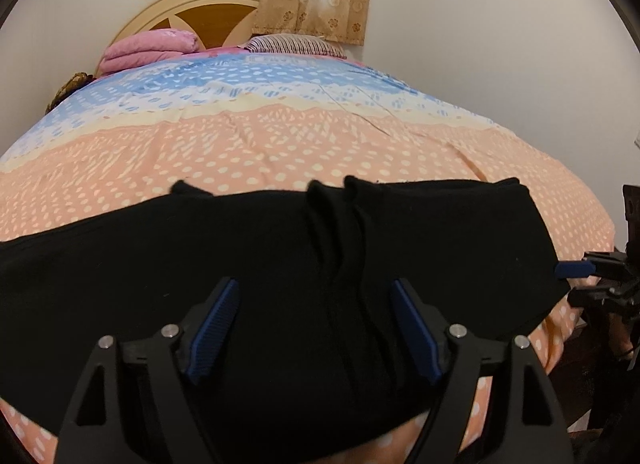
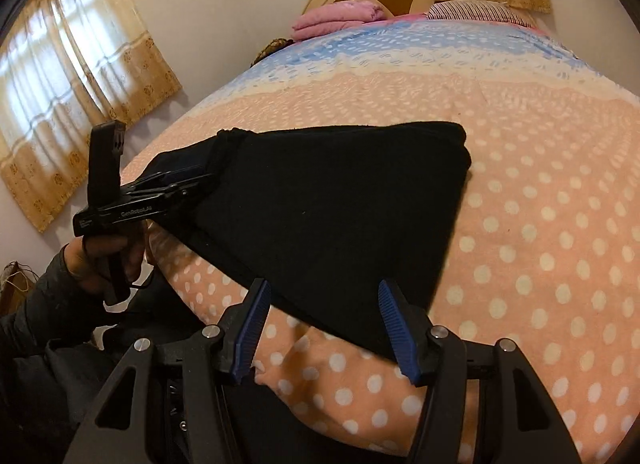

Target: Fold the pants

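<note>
The black pants [image 1: 280,264] lie folded on the bed near its front edge, with a ridge of folds down the middle. My left gripper [image 1: 316,292] is open, its blue pads either side of the fabric just above it. In the right wrist view the pants [image 2: 340,203] form a dark slab. My right gripper [image 2: 322,296] is open at the pants' near corner. The left gripper [image 2: 188,179] shows there at the pants' left edge. The right gripper's blue tip [image 1: 574,268] shows at the pants' right edge in the left wrist view.
The bed cover [image 1: 320,143] is peach with white dots, turning blue toward the headboard [image 1: 192,19]. A folded pink blanket [image 1: 152,51] and a striped pillow [image 1: 296,45] lie at the head. Curtains [image 2: 72,83] hang at the left wall.
</note>
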Tool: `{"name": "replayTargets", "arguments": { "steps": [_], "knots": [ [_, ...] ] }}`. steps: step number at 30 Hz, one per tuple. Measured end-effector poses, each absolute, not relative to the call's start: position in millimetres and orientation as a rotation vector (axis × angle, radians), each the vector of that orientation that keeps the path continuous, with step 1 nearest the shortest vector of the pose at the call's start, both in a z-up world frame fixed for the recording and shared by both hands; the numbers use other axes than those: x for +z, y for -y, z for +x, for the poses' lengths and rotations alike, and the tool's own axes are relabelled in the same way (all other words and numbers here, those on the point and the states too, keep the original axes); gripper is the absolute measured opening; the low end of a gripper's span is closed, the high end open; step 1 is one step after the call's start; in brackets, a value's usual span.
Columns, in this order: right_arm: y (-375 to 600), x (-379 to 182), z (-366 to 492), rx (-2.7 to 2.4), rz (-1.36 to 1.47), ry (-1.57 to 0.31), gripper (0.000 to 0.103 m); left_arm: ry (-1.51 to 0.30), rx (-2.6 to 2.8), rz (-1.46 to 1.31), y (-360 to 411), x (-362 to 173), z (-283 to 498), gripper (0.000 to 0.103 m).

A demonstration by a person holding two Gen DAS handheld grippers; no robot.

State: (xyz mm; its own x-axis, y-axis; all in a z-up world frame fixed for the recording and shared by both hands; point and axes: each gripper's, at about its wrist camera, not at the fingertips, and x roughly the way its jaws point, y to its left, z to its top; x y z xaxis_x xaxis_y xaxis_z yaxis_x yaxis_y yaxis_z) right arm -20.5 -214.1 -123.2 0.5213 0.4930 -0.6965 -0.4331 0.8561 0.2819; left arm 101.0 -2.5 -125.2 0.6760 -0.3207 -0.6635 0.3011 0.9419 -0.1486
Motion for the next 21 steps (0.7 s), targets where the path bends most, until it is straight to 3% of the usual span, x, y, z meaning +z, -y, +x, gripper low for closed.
{"name": "replayTargets", "arguments": {
  "steps": [7,9,11,16,21],
  "knots": [
    [148,-107,-11,0.665,0.010,-0.800,0.058,-0.705,-0.230,-0.023,-63,-108,97,0.084],
    [121,-109,-2,0.704,-0.003,-0.799,0.058,-0.690,-0.157,-0.037,-92,-105,97,0.094],
    [94,-113,6,0.746,-0.010,-0.808,0.058,-0.678,-0.078,-0.056,-120,-104,96,0.097],
    [60,-146,21,0.733,-0.077,-0.902,0.059,-0.678,0.107,-0.082,-180,-116,93,0.097],
    [79,-136,14,0.757,-0.003,-0.887,0.058,-0.708,0.212,-0.201,-232,-140,97,0.098]
  ]
}}
